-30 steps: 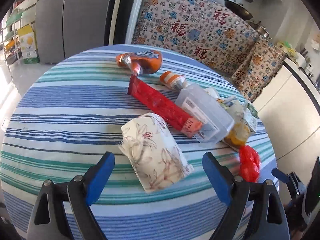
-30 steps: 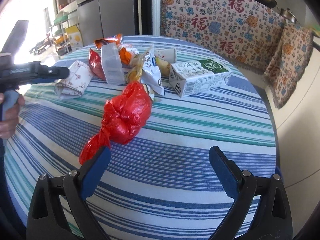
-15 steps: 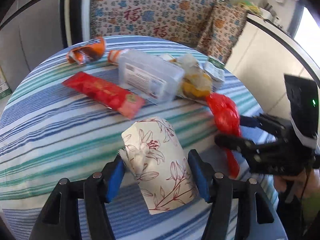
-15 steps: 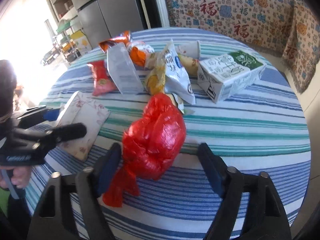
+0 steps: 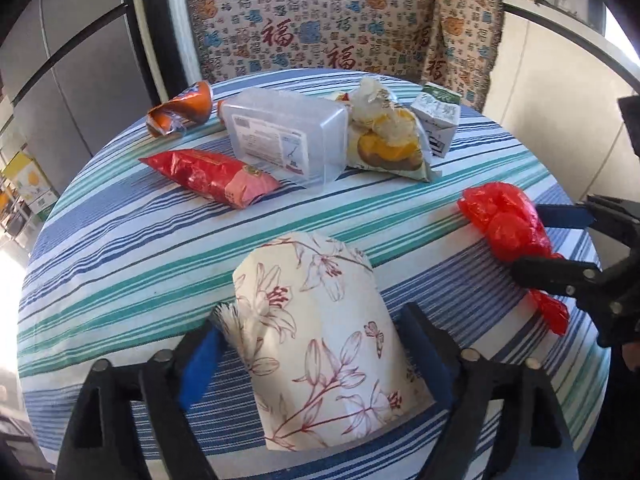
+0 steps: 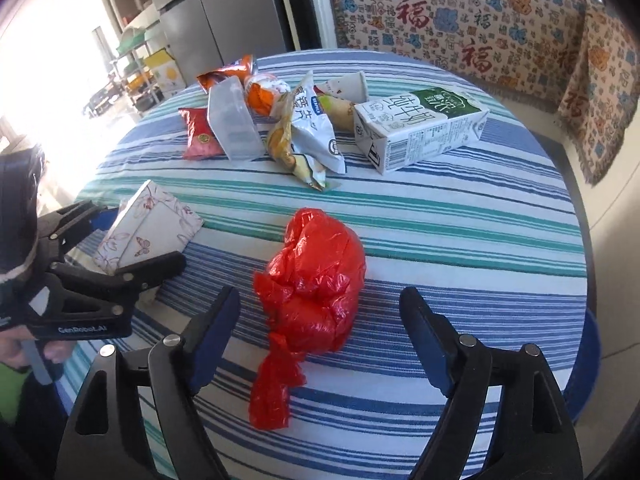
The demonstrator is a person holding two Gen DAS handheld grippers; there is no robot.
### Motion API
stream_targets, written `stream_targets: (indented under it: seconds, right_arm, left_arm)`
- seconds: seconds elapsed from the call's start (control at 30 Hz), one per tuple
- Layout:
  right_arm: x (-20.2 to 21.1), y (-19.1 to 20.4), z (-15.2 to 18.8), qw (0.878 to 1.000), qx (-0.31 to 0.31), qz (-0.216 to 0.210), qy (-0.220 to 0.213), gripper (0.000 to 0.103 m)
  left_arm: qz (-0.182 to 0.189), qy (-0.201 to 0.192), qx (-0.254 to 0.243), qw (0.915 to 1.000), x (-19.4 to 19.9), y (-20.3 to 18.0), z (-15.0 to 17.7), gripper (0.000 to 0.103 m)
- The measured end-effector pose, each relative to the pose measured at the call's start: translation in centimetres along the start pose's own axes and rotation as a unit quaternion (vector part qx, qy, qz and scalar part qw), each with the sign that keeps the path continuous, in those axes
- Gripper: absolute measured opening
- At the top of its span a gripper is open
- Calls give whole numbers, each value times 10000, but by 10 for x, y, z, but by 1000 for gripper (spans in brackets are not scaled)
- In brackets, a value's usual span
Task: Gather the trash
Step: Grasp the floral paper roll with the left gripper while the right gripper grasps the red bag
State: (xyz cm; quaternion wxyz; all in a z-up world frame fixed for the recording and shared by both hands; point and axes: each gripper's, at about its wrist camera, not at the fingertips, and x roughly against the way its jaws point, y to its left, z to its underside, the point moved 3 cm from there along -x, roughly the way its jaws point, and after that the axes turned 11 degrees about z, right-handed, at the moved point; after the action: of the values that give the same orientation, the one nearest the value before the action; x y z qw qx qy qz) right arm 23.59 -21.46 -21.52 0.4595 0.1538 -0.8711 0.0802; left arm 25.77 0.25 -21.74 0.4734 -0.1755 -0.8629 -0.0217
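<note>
Left wrist view: my left claw [image 5: 316,354] is opening around the floral packet [image 5: 320,340] at the near counter [image 5: 120,240] edge — pads not pressing. My right claw [image 6: 320,334] is opening too, straddling the red bag [image 6: 316,280] without contact.

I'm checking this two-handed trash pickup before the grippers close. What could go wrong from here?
1. The red plastic bag lies between the right gripper pads, whose jaws are opening; it is soft and slack, so its hanging tail might slip out.
2. The floral paper packet fills the left gripper, also opening; its torn end may tear further.
3. Both grippers work near the table edge, so trash might be nudged off.
</note>
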Motion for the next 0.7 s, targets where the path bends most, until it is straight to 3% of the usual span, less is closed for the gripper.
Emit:
stream_targets:
  seconds: [0.03,0.17,0.27,0.37,0.47,0.53,0.67,0.7]
  right_arm:
    - [-1,2,0,10000,7,11,-4,88]
    - [-11,13,7,9997,125,183,76,95]
    - [-15,23,10,9978,377,550,-57,100]
    - [-17,23,10,9978,279,595,-133,102]
    - [-15,18,8,9980,225,590,10,100]
    - [-7,11,6,9990,81,425,69,91]
    - [9,8,3,9998,21,146,-104,89]
    - [12,8,1,9998,24,68,-166,88]
  left_arm:
    - [-66,-81,205,9997,-1,6,0,100]
    - [-181,-94,277,9994,-3,10,-1,103]
    - [-205,-94,281,9994,-2,10,-1,103]
    - [-184,-86,252,9995,-3,8,-1,103]
    - [-30,-36,185,9998,0,8,-1,103]
    - [206,-60,247,9995,5,10,0,101]
    - [513,-261,287,9979,24,7,-1,100]
    - [524,-269,226,9980,27,4,-2,92]
